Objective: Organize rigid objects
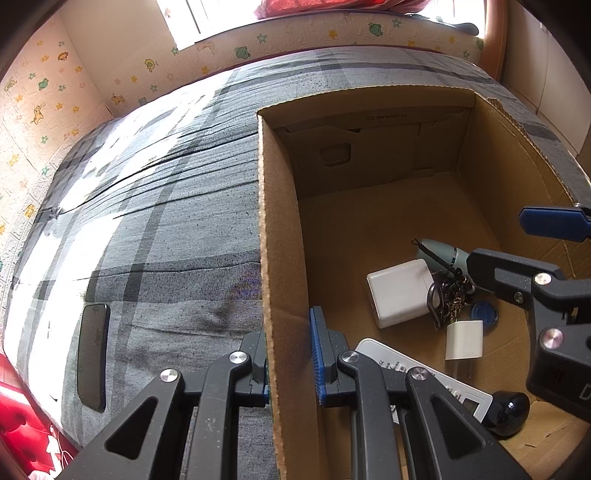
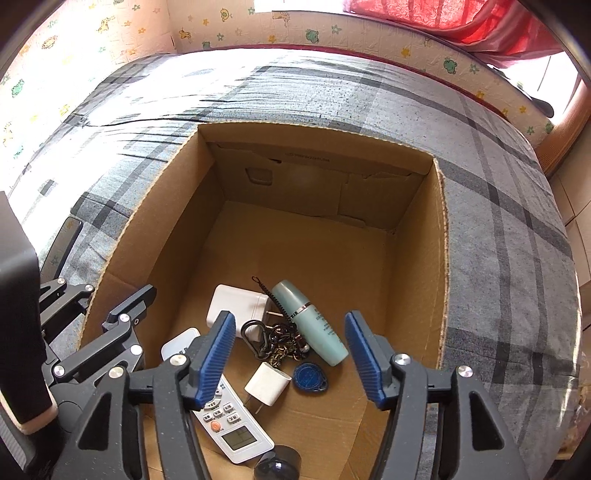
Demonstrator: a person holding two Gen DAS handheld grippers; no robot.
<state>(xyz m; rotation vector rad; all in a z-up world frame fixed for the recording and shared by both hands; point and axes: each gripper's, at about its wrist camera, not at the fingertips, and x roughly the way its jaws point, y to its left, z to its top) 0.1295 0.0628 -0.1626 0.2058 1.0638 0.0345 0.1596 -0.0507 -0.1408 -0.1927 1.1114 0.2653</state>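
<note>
Resting on a grey plaid bedsheet (image 2: 498, 155), the cardboard box (image 2: 441, 280) sits on a bed hemmed by cartoon-animal wall padding (image 1: 40, 99), with red fabric (image 2: 436, 14) at the bright window. Your left gripper (image 1: 290, 354) pinches the box's left wall between its fingers. Your right gripper (image 2: 291, 358) hangs spread wide over the box floor, holding nothing. Below it lie a teal bottle (image 2: 312, 321), white charger (image 2: 232, 304), small plug (image 2: 266, 384), keyring (image 2: 280, 341), blue tag (image 2: 309, 376) and remote (image 2: 232, 424). A black phone (image 1: 92, 356) lies on the sheet left of the box.

A grey plaid bedsheet (image 1: 155, 236) – bordered by cartoon-animal wall padding (image 1: 40, 107) – with red curtain (image 2: 436, 14) above.
</note>
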